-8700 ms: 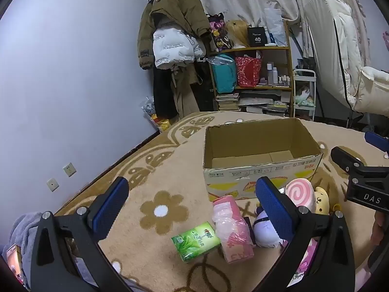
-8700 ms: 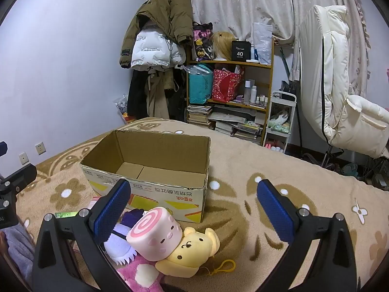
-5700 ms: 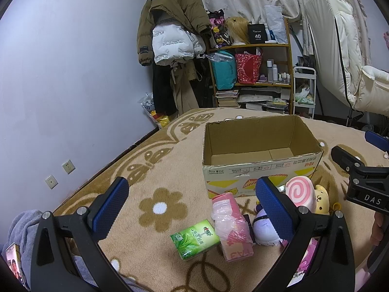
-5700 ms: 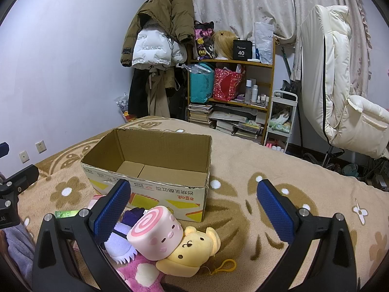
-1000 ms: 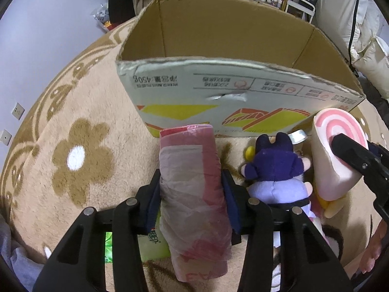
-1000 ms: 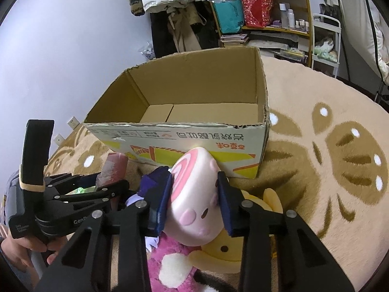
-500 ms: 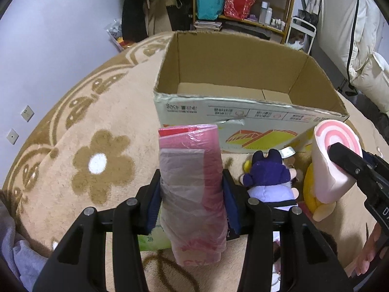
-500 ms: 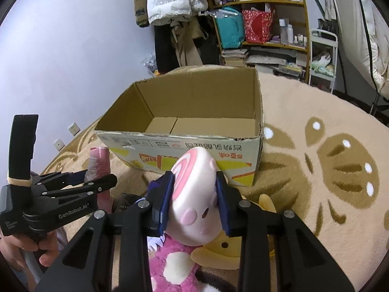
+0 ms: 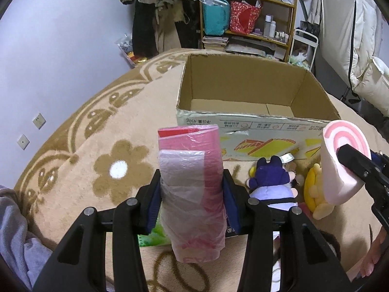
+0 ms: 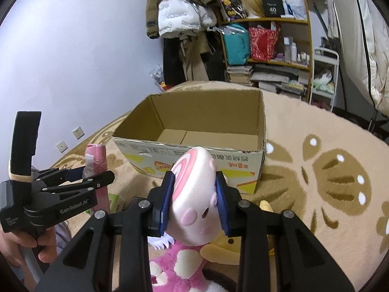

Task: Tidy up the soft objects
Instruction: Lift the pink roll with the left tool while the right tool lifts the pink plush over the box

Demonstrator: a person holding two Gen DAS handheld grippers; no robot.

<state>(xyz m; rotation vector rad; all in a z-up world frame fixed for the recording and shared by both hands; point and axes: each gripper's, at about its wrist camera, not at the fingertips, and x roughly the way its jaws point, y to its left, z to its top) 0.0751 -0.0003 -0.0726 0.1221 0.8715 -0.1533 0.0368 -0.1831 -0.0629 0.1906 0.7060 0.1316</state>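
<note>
My left gripper is shut on a pink plastic-wrapped pack and holds it above the carpet, in front of the open cardboard box. My right gripper is shut on a pink swirl-roll plush, lifted near the box's front wall. The left gripper and its pack show at the left of the right wrist view. The box is empty inside. A purple doll, a yellow bear plush and a pink spotted plush lie on the carpet in front of the box.
A green tissue pack lies under the left gripper. A shelf with bags and books, hanging coats and a white chair stand behind the box. The tan flower carpet spreads to the left.
Both grippers have risen with their loads, and the view into the box has opened up. The roll plush is higher off the yellow bear.
</note>
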